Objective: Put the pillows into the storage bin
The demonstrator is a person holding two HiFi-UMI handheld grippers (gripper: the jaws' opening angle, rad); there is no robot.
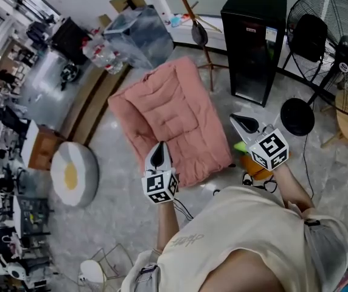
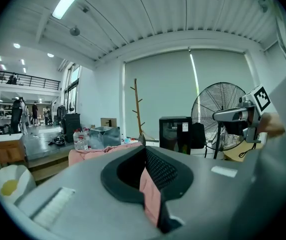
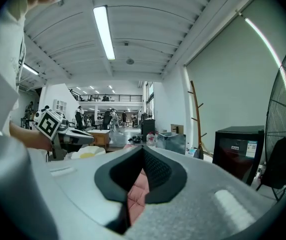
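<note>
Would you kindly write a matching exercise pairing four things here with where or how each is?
1 pink pillow
2 egg pillow
3 storage bin
4 fan

A on the floor, head view's left
B see-through, beyond the pink pillow
C clamped by the left gripper and right gripper
D standing at head view's right

Pairs: 1-C, 2-A, 3-B, 4-D

Head view steeply down from above; gripper views low, level, forward; all share pink pillow (image 1: 171, 117)
</note>
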